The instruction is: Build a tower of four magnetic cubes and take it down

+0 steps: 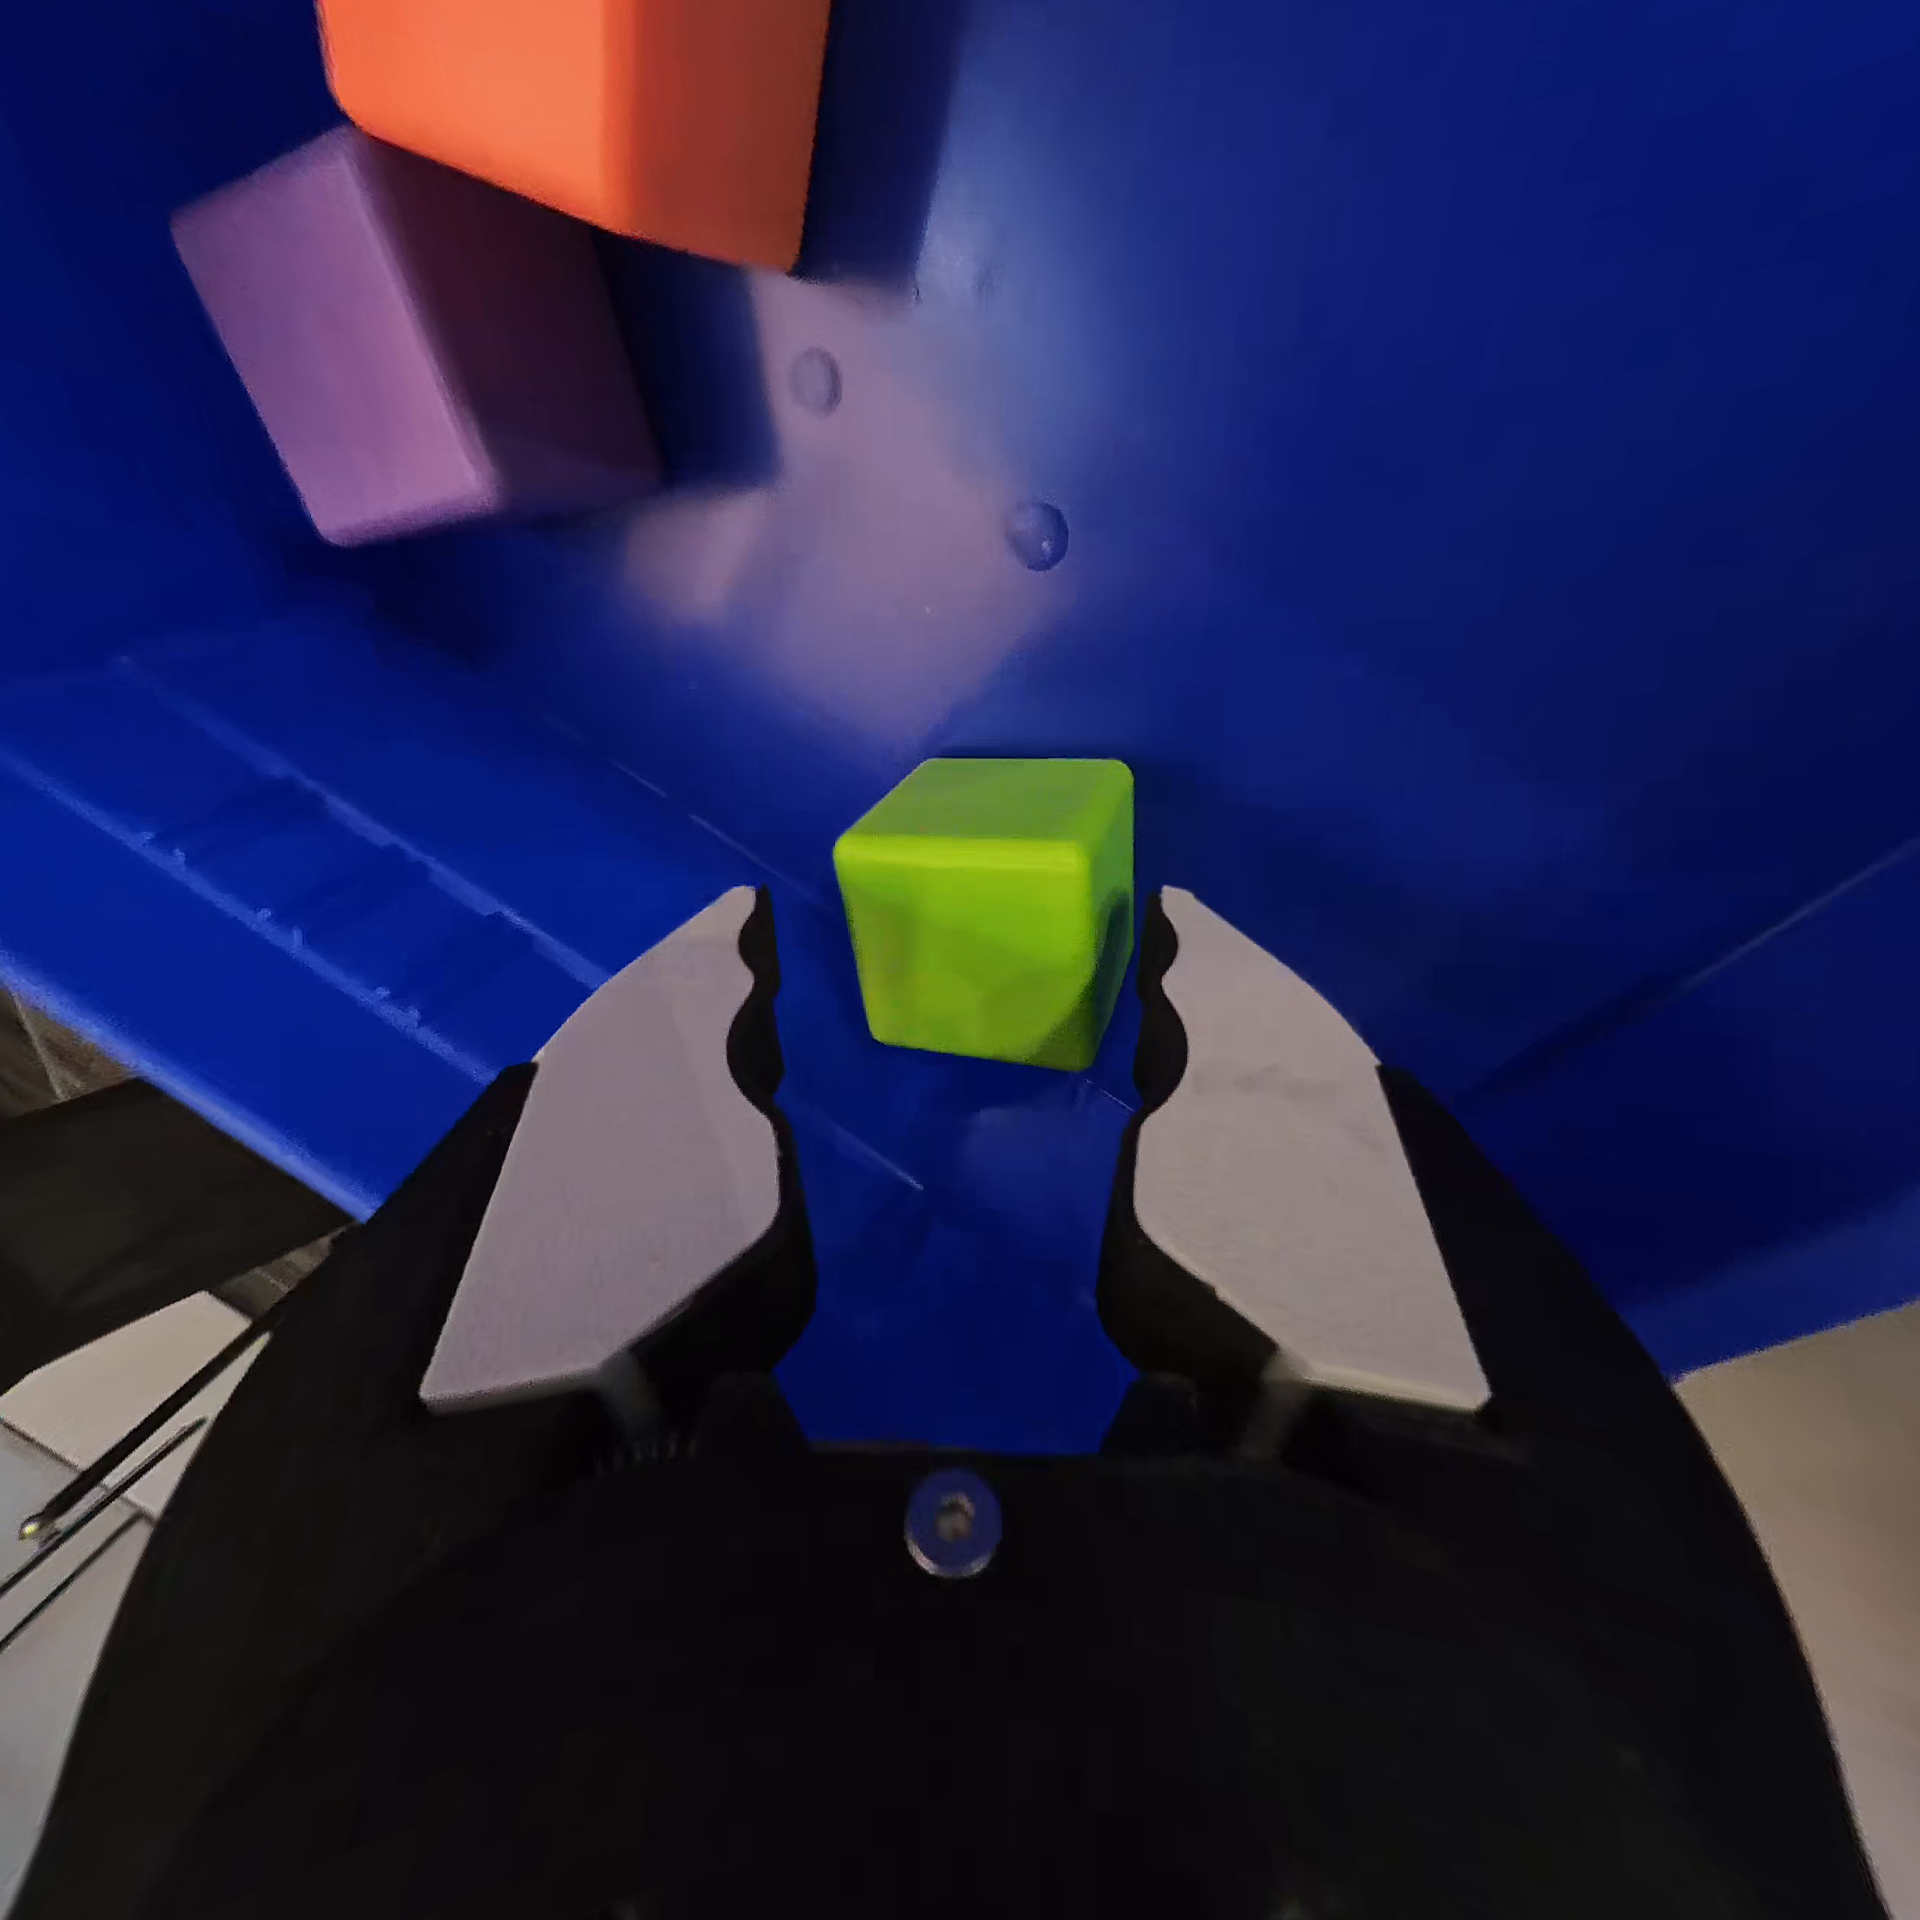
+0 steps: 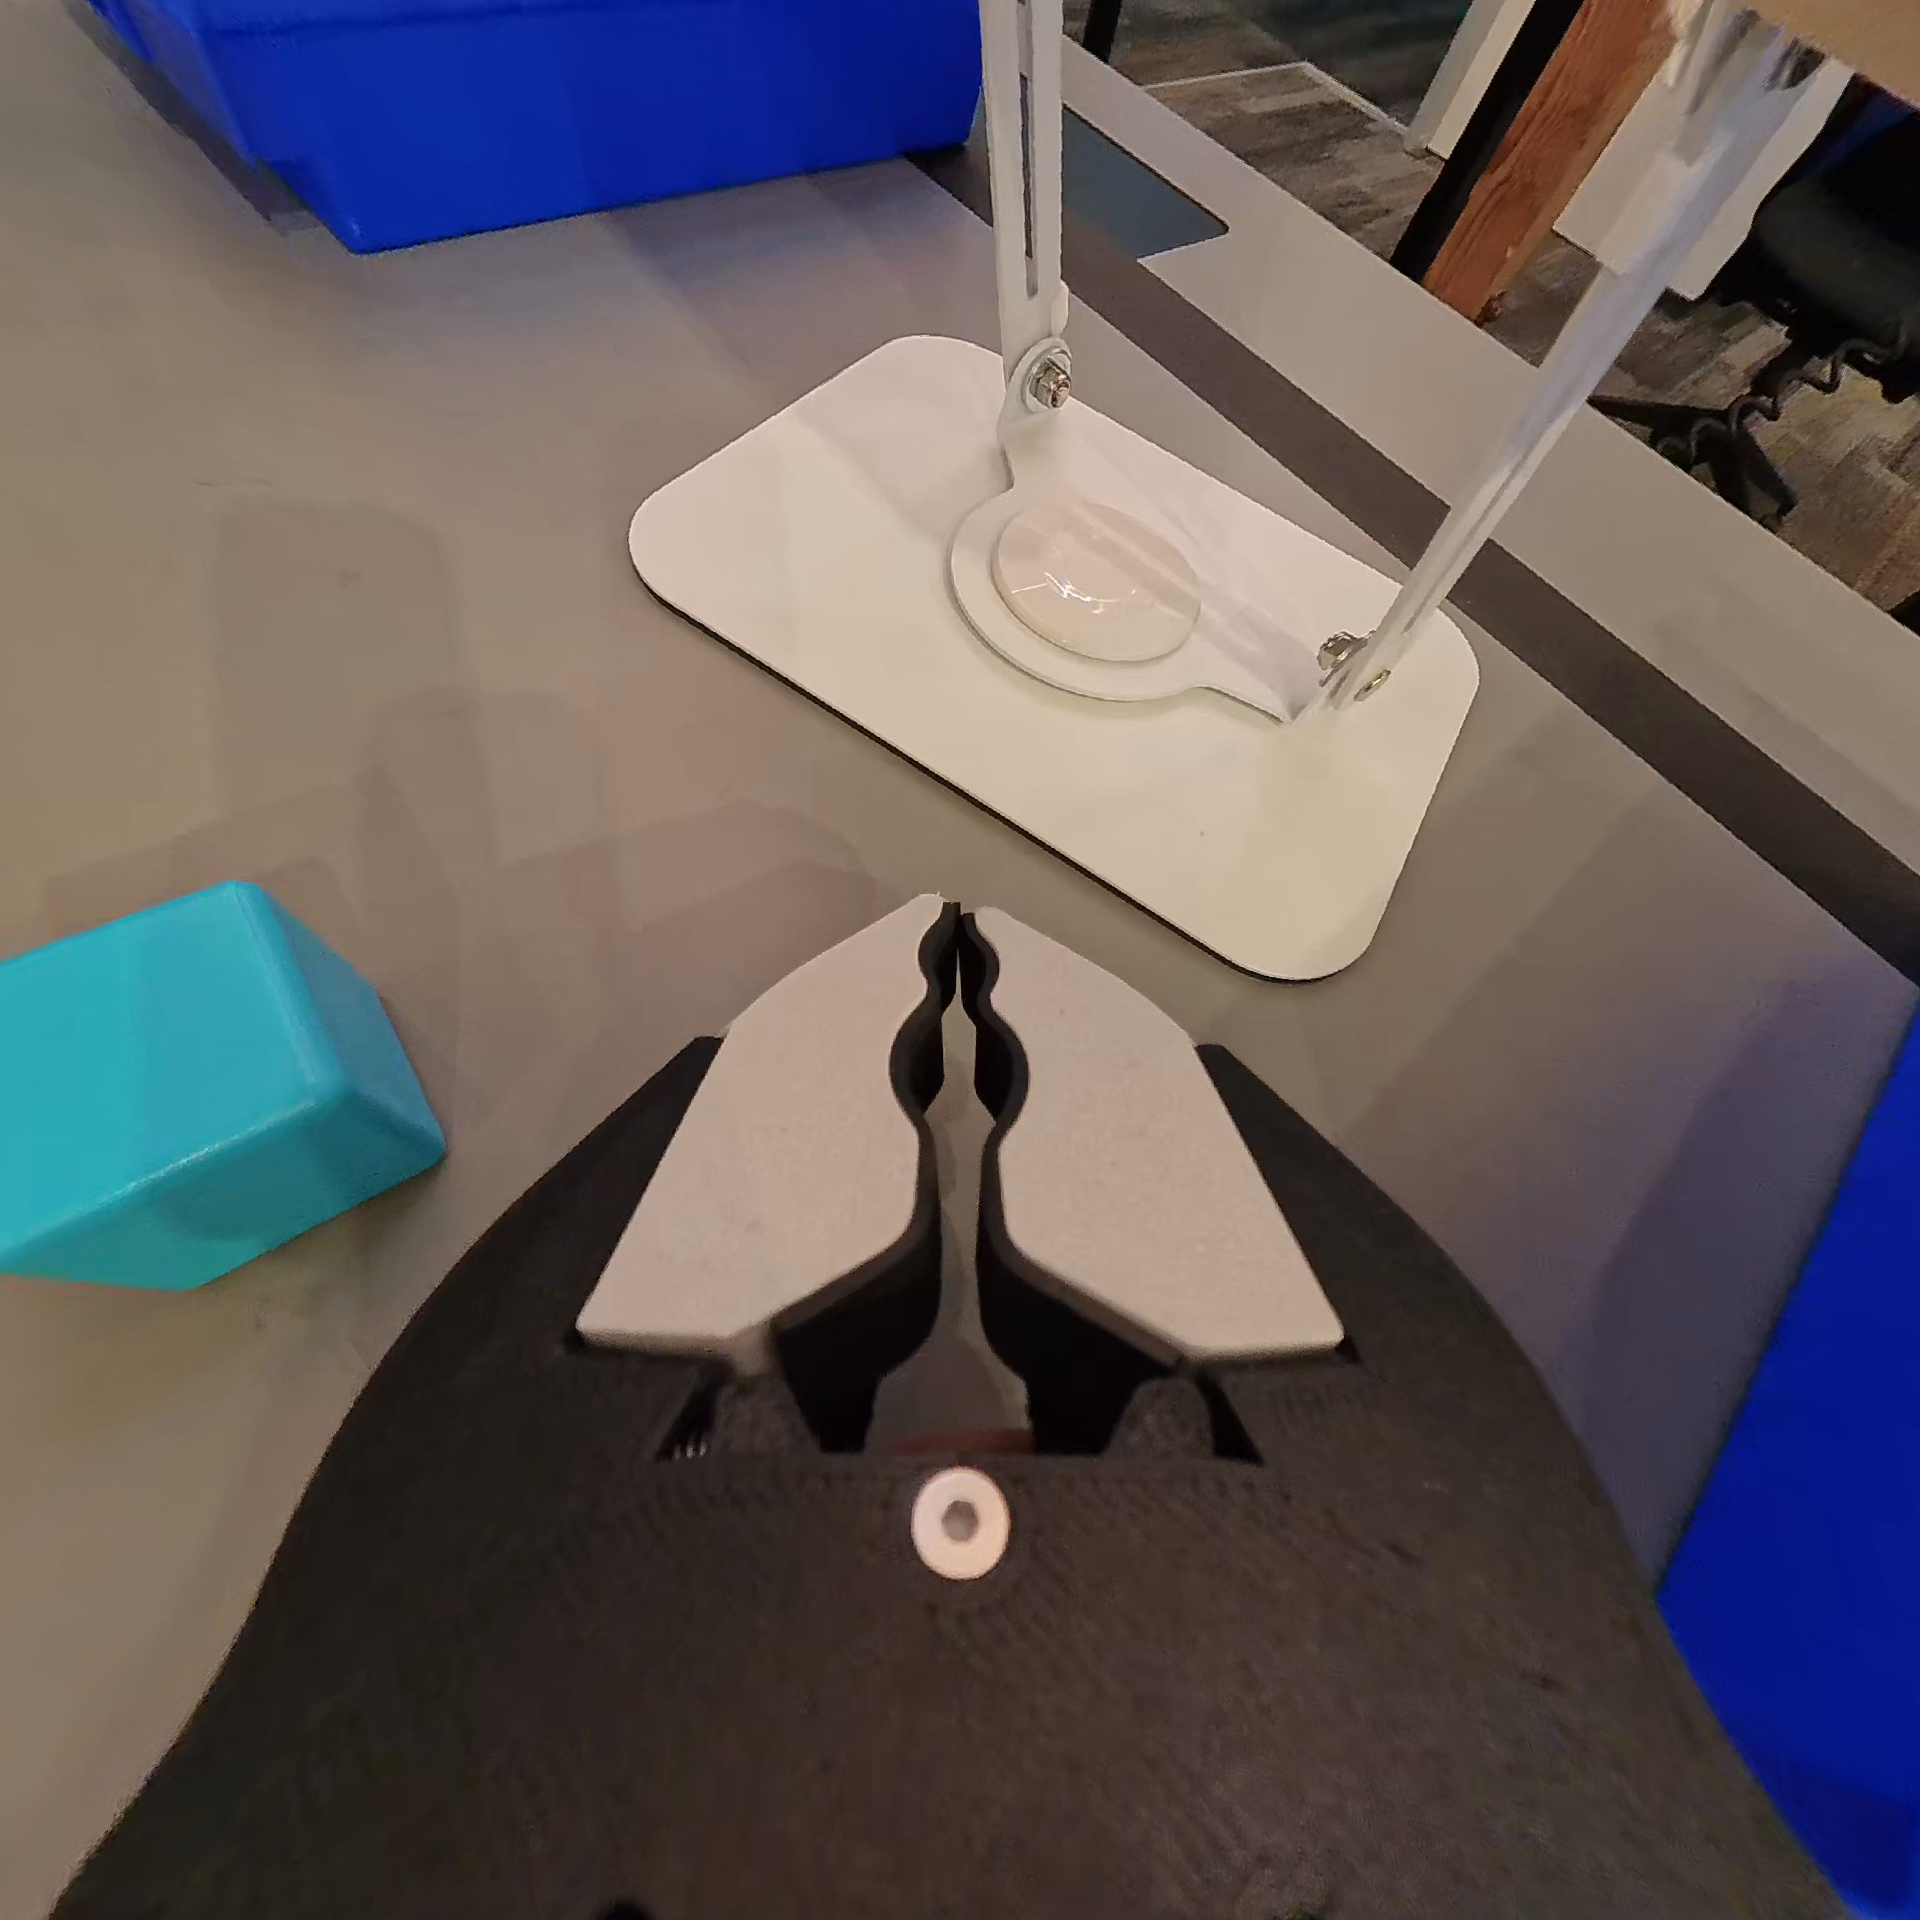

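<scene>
In the left wrist view a small lime-green cube rests inside a blue bin. My left gripper is open, its fingertips on either side of the cube's near part, not touching it. A purple cube and an orange cube lie farther in at the upper left, blurred. In the right wrist view my right gripper is shut and empty above the grey table. A teal cube sits on the table at the gripper's left.
A white stand base with two upright arms stands just ahead of the right gripper. A blue bin is at the far left of that view, and another blue edge at the right. The table's edge runs behind the stand.
</scene>
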The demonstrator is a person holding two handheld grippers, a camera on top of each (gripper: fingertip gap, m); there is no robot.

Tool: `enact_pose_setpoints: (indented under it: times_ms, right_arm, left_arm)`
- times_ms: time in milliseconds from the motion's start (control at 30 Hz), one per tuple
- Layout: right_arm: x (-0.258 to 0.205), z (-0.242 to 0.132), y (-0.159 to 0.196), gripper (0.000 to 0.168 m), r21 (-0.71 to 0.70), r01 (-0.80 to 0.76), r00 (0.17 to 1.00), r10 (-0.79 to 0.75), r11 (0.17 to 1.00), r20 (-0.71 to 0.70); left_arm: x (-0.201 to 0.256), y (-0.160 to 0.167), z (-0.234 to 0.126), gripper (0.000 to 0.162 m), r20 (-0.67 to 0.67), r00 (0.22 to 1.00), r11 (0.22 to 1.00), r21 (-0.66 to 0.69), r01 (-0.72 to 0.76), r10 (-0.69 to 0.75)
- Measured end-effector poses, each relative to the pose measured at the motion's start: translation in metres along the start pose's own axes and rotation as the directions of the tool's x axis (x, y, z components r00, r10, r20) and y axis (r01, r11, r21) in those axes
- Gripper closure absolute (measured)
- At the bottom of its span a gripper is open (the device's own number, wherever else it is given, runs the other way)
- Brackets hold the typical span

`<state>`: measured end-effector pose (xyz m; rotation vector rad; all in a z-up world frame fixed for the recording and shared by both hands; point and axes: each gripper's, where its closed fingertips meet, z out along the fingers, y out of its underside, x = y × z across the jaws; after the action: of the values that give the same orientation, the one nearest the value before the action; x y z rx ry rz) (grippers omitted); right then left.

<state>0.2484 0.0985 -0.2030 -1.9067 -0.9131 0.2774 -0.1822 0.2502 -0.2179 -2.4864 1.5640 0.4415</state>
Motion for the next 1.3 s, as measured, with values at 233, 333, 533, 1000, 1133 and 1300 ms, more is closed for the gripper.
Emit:
enact_pose_setpoints:
  times_ms: [233,333,533,1000,1133,1300]
  right_arm:
    - [-0.001,0.000,0.000,0.168,-0.003,0.011,1.000,-0.011,1.000,0.002]
    - [-0.001,0.000,0.000,0.168,-0.003,0.013,1.000,-0.013,1.000,0.001]
    - [-0.001,0.001,0.000,0.168,-0.007,0.016,1.000,-0.016,1.000,-0.001]
    - [-0.001,0.000,0.000,0.168,0.000,0.011,1.000,-0.011,1.000,-0.001]
    - [-0.001,-0.004,-0.003,0.168,0.027,-0.013,1.000,0.013,1.000,0.010]
    - [0.000,-0.008,-0.004,0.168,0.037,-0.016,1.000,0.016,0.999,0.024]
  left_arm:
    - [0.002,0.008,0.014,0.106,-0.007,0.998,0.982,-0.177,-0.069,0.069]
    - [0.002,0.007,0.013,0.107,-0.001,0.996,0.980,-0.178,-0.087,0.088]
    - [0.009,-0.013,-0.023,0.108,0.042,0.998,0.997,0.042,-0.057,0.055]
    - [0.176,-0.135,-0.190,0.109,0.030,0.954,0.868,0.407,-0.285,0.299]
    - [0.223,-0.165,-0.189,0.109,0.006,0.922,0.837,0.417,-0.353,0.386]
    - [0.264,-0.188,-0.196,0.109,-0.033,0.889,0.785,0.485,-0.385,0.457]
